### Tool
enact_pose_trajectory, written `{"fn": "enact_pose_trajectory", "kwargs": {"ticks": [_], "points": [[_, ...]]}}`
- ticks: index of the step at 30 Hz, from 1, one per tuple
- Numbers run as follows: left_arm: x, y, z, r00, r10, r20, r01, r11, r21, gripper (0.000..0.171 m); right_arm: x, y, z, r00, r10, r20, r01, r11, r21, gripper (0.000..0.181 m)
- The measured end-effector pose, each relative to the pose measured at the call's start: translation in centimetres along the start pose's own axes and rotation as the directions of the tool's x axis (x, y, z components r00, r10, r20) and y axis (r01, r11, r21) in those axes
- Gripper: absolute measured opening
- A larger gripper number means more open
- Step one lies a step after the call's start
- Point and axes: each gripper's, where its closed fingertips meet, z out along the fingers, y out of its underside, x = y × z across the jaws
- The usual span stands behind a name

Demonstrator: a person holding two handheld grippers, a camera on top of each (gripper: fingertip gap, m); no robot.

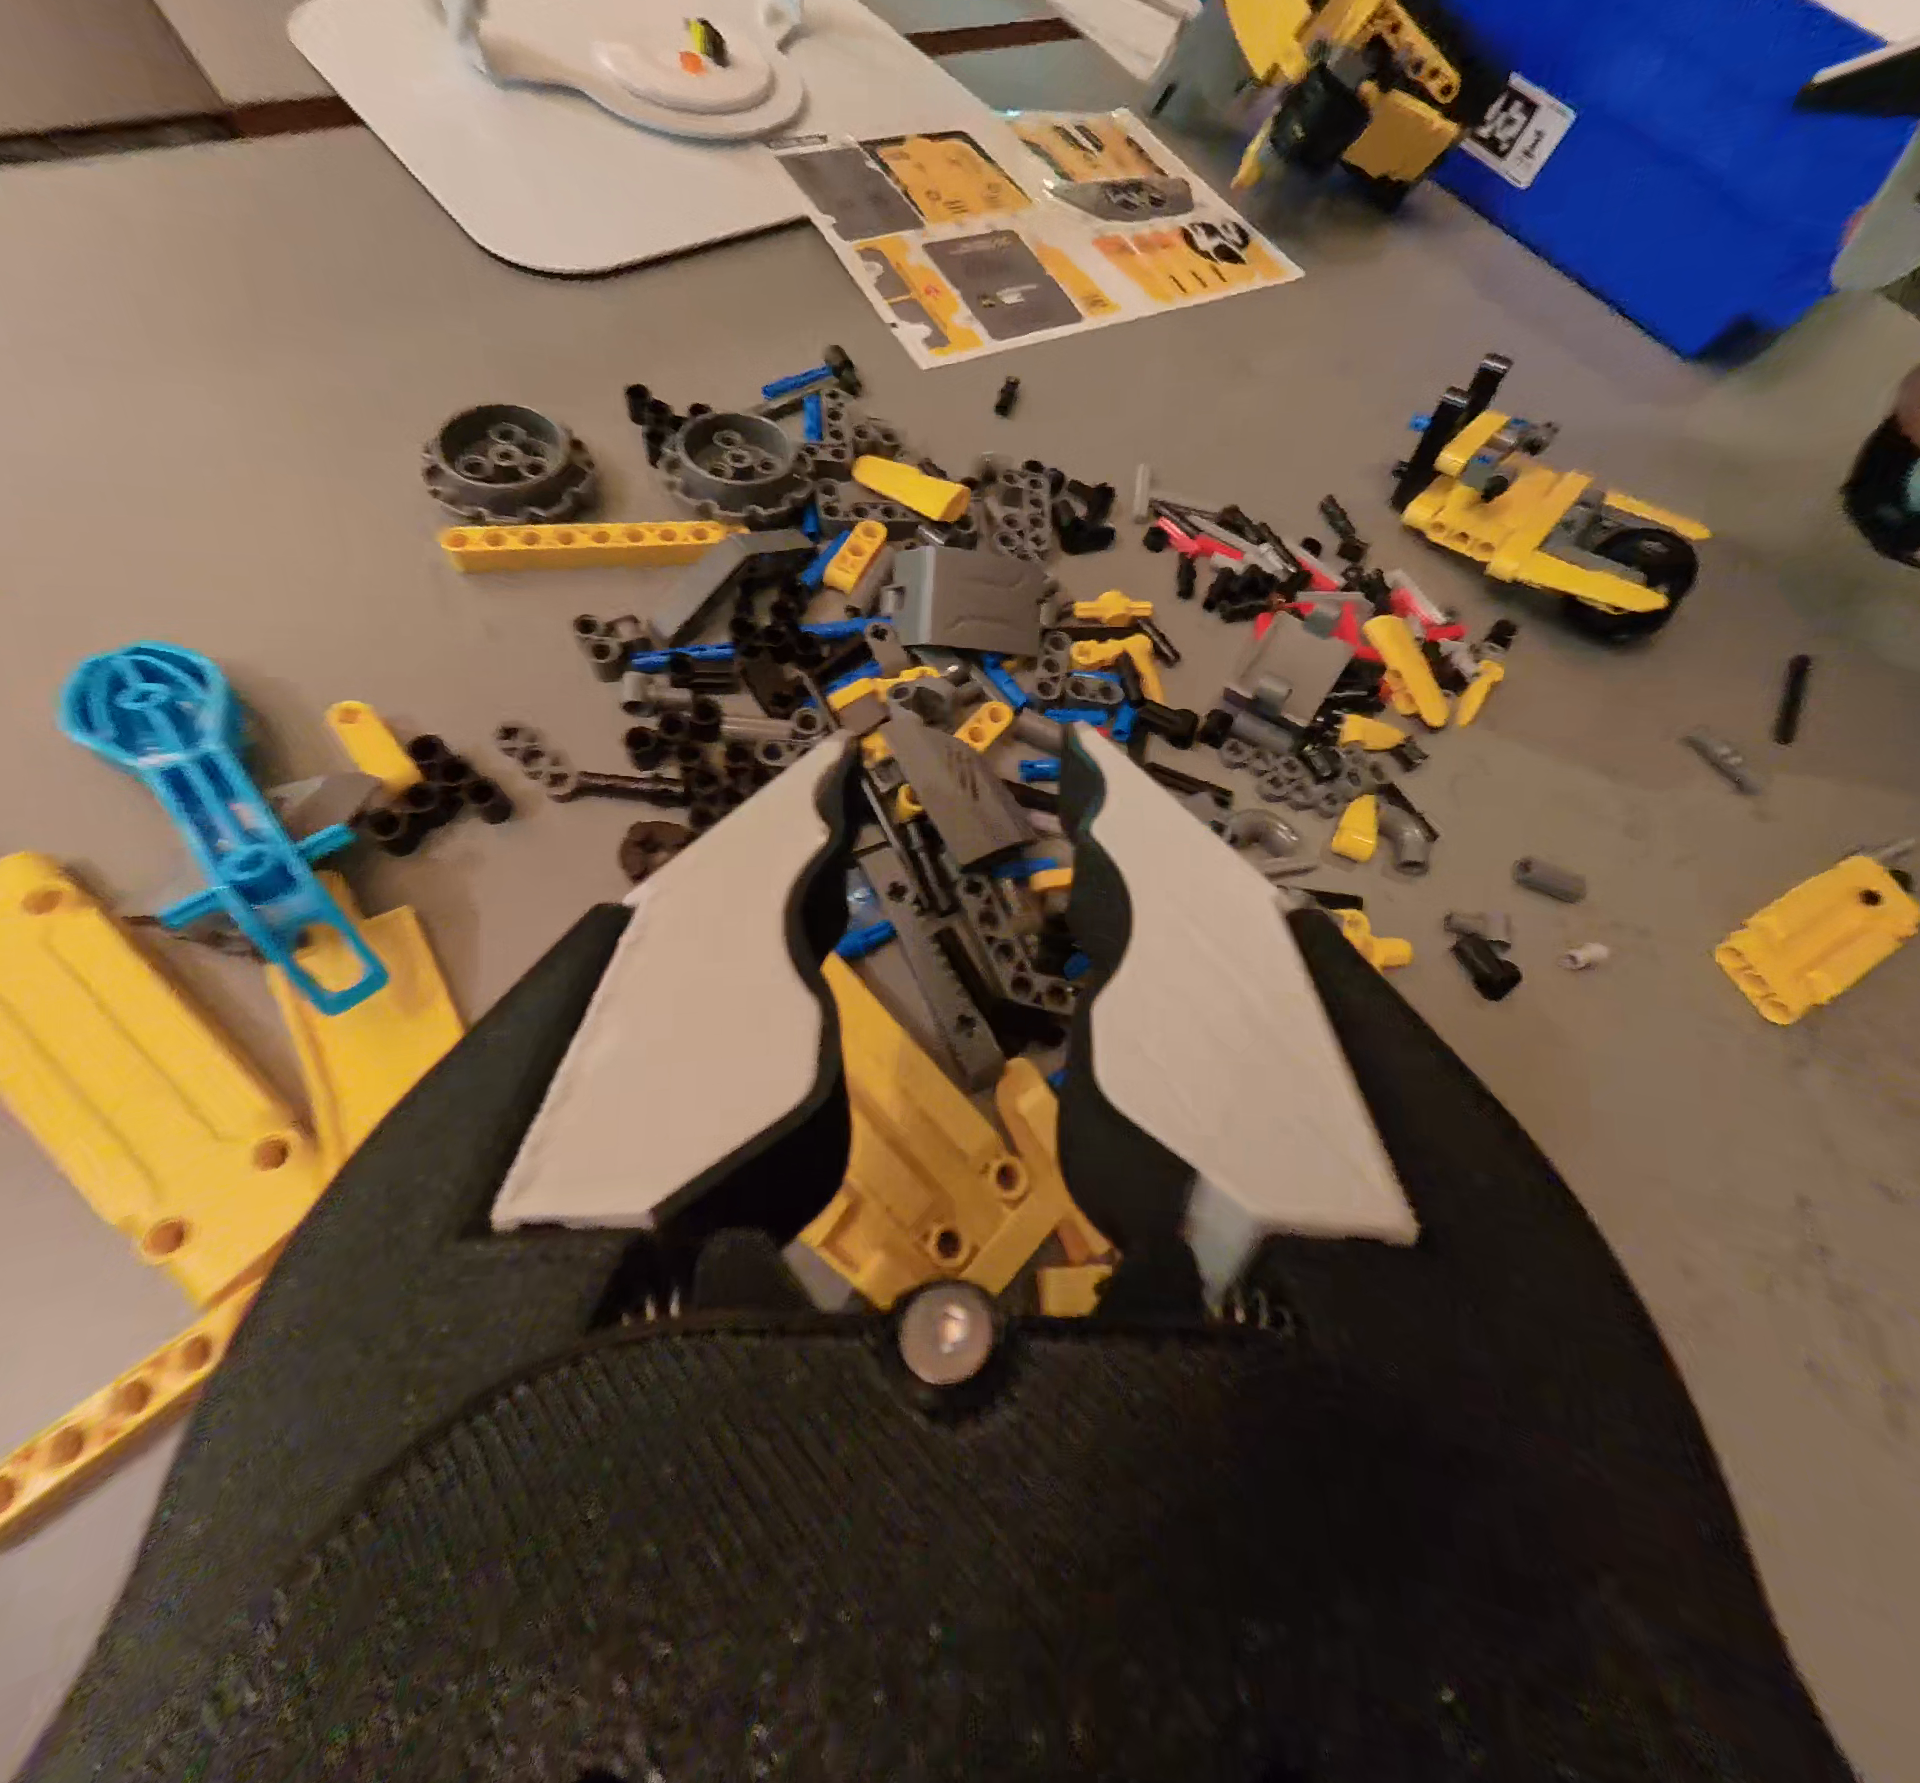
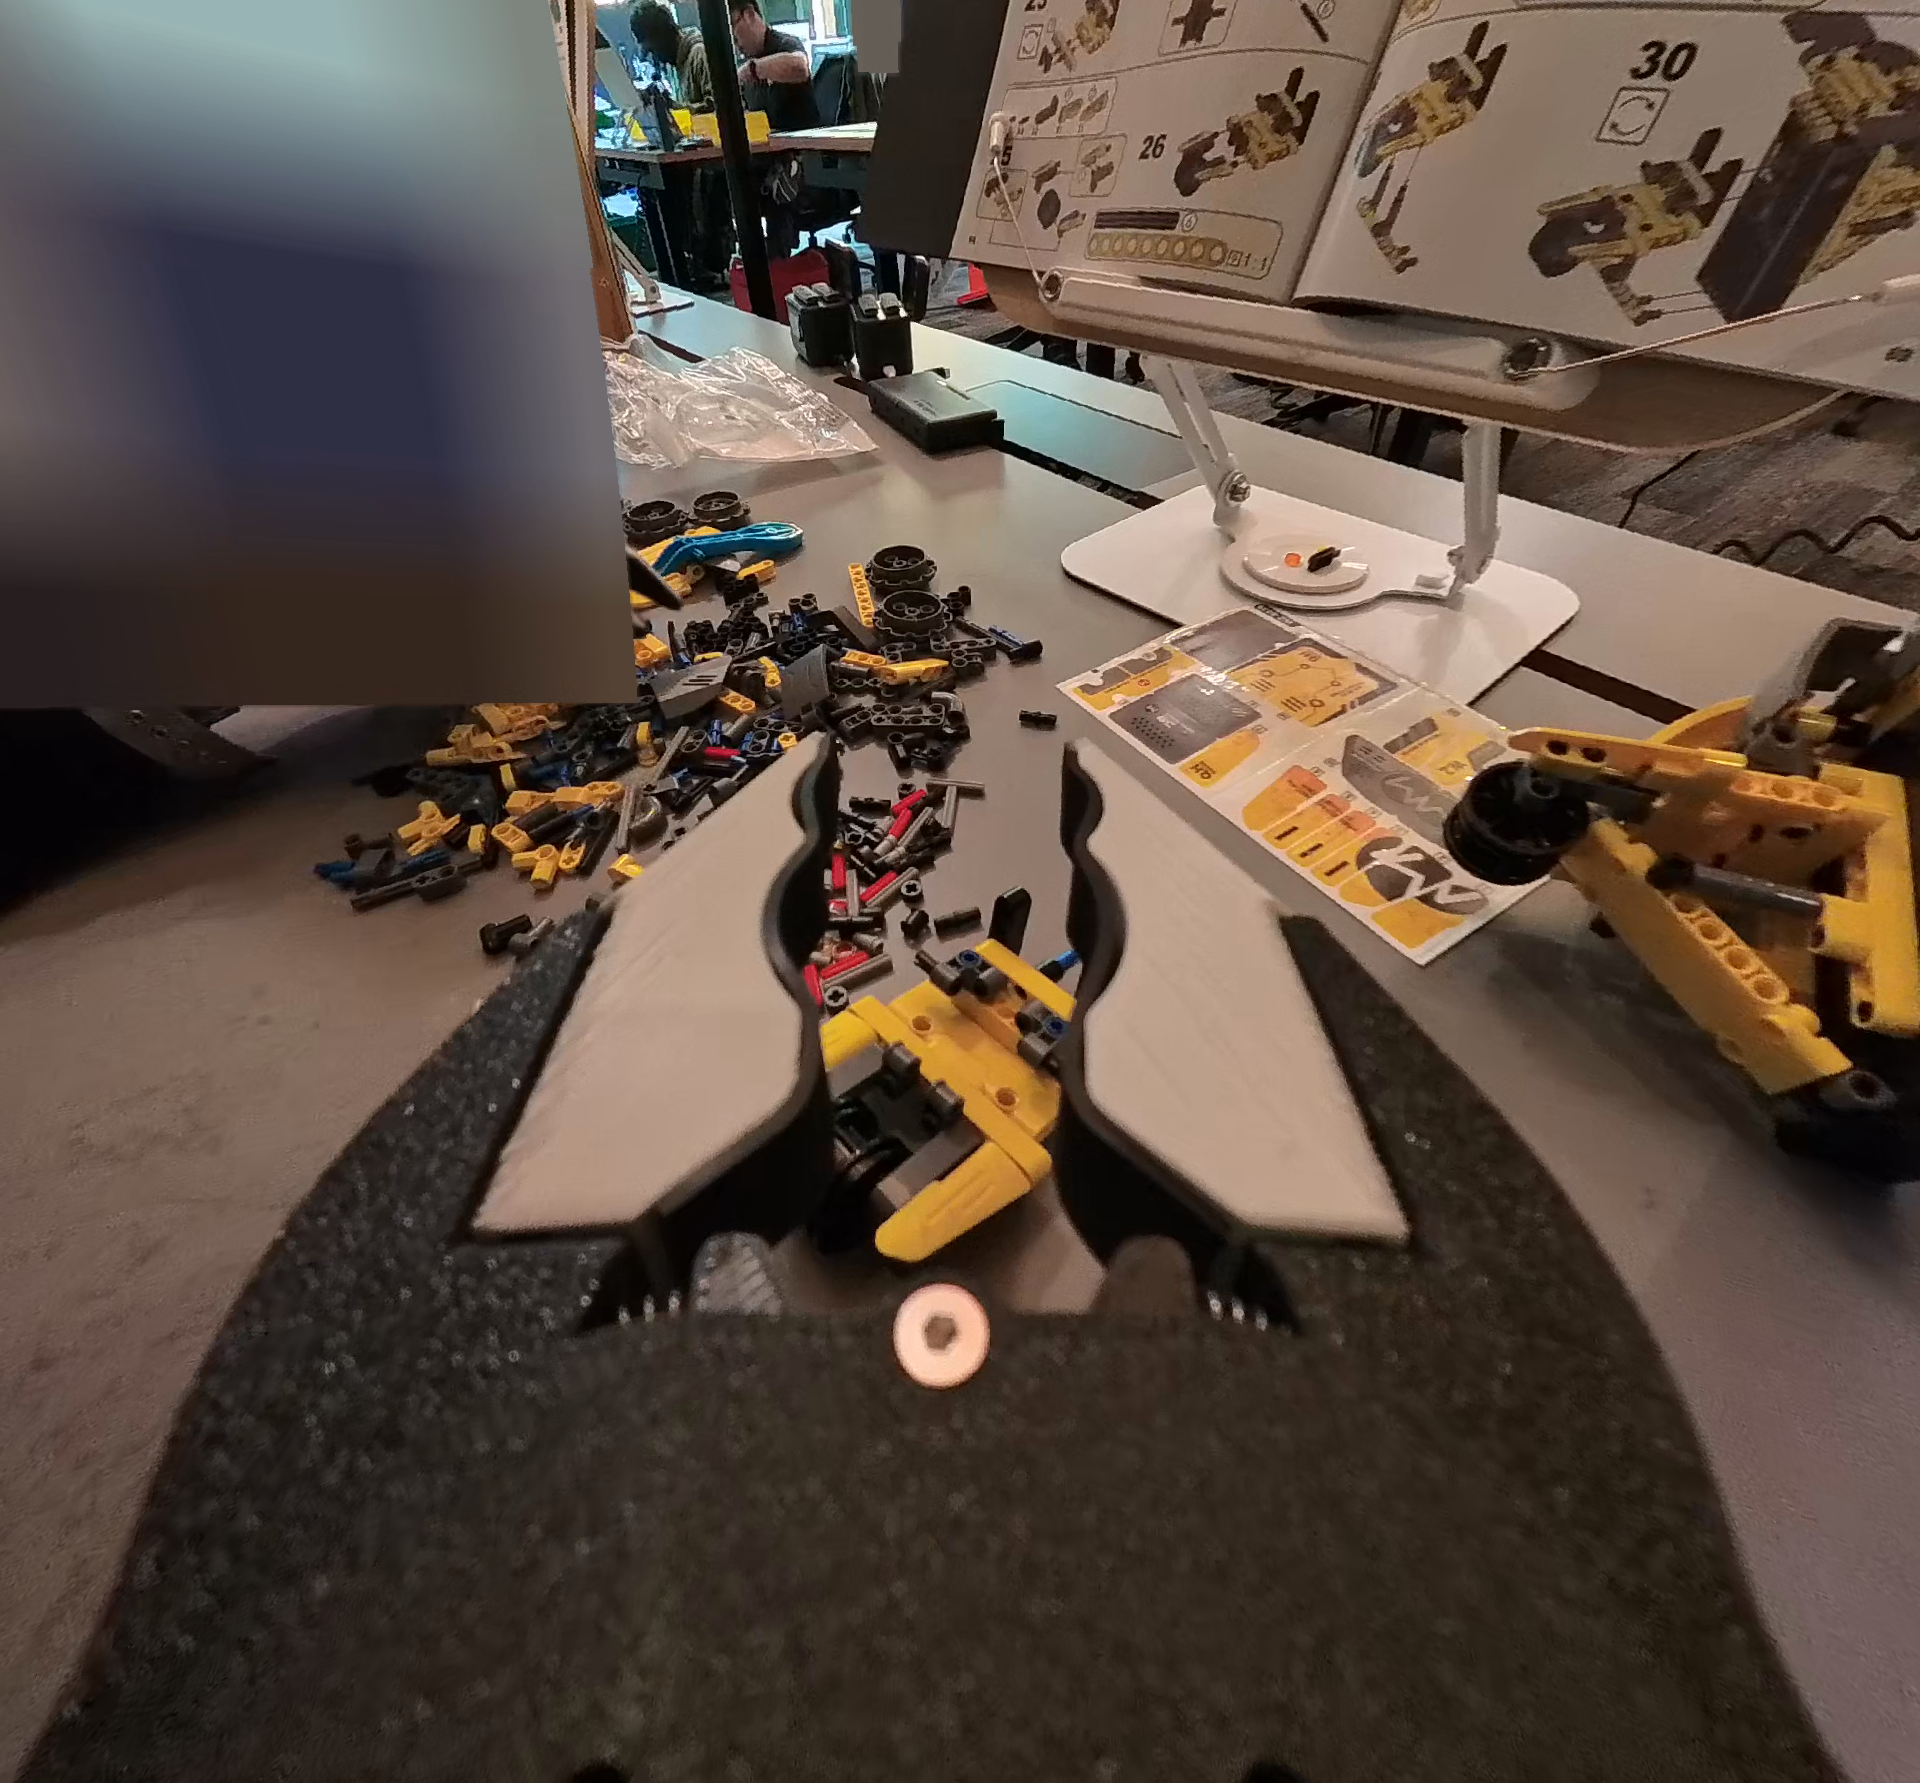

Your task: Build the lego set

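On the grey table (image 1: 312, 445), a big scatter of building-toy parts (image 1: 935, 632) is being looked down on by the left hand-held gripper (image 1: 961, 762), whose jaws are being held apart over the near edge of the pile. Between its grey fingers (image 1: 717, 964) a dark grey toothed beam (image 1: 966, 912) and a yellow panel assembly (image 1: 935, 1162) are being framed, but whether anything is actually being pinched can't be told from this view. Off to its left, a blue brick separator tool (image 1: 208, 798) is lying across big yellow panels (image 1: 135, 1058), and two grey wheel hubs (image 1: 509, 466) are sitting at the far side of the pile beside a long yellow beam (image 1: 582, 544). A sticker sheet (image 1: 1039, 237) is lying past the pile, near the white base of a book stand (image 1: 540, 144).

In the right wrist view, the right hand-held gripper (image 2: 948, 757) is also being kept spread open, with a small yellow and black sub-assembly (image 2: 945, 1079) sitting low between the fingers (image 2: 1226, 1037); contact can't be made out, so it looks released rather than clamped. A larger half-built yellow model (image 2: 1714, 881) with a black wheel is resting on the table to the right, just beside the sticker sheet (image 2: 1299, 777). An open instruction booklet (image 2: 1403, 71) is being propped up on the stand (image 2: 1320, 590) behind it. A crumpled clear plastic bag (image 2: 717, 414) is lying farther back.
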Motion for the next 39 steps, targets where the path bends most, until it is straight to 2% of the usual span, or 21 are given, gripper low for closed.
{"fn": "enact_pose_trajectory", "kwargs": {"ticks": [2, 7, 9, 11, 15, 20, 24, 31, 36, 39], "points": [[0.4, 0.8, 0.8, 1.000, 0.021, 0.000, -0.021, 0.998, -0.055, 0.043, 0.0, 0.1, 0.0, 1.000, 0.000, -0.001, 0.000, 1.000, -0.003, 0.042], [-0.2, 3.3, 2.2, 0.947, 0.290, 0.140, -0.245, 0.931, -0.272, 0.035, 0.1, 0.1, 0.0, 1.000, 0.002, -0.001, -0.002, 1.000, -0.003, 0.042], [0.2, 3.0, 2.3, 0.932, 0.329, 0.150, -0.282, 0.921, -0.270, 0.019, 0.0, 0.1, 0.0, 1.000, 0.001, 0.000, -0.001, 1.000, -0.003, 0.042], [0.0, 2.6, 2.1, 0.921, 0.347, 0.174, -0.297, 0.919, -0.260, 0.018, 0.0, 0.0, 0.0, 1.000, -0.003, 0.000, 0.003, 1.000, 0.000, 0.042], [-1.0, 1.1, 0.8, 0.945, 0.258, 0.201, -0.228, 0.960, -0.159, 0.018, 0.0, -0.2, -0.1, 1.000, -0.007, -0.003, 0.007, 1.000, 0.004, 0.042], [-4.1, 0.4, -1.7, 0.957, 0.107, 0.268, -0.094, 0.994, -0.059, 0.018, 0.0, -0.3, -0.2, 1.000, -0.008, -0.004, 0.008, 1.000, 0.007, 0.042], [-5.5, 1.1, -2.5, 0.961, 0.025, 0.277, -0.011, 0.999, -0.050, 0.018, 0.0, -0.2, -0.1, 1.000, -0.007, -0.003, 0.007, 1.000, 0.004, 0.042], [-6.2, 2.0, -2.4, 0.953, 0.017, 0.301, 0.011, 0.996, -0.092, 0.018, 0.0, -0.1, -0.1, 1.000, -0.008, -0.004, 0.008, 1.000, 0.001, 0.042], [-7.1, 1.6, -3.3, 0.951, -0.065, 0.302, 0.079, 0.996, -0.032, 0.018, 0.0, -0.3, -0.2, 1.000, -0.012, -0.006, 0.012, 1.000, 0.006, 0.042], [-7.0, 1.8, -3.2, 0.954, -0.077, 0.290, 0.090, 0.995, -0.033, 0.018, -0.1, -0.2, -0.2, 1.000, -0.011, -0.003, 0.011, 1.000, 0.005, 0.042]]}}
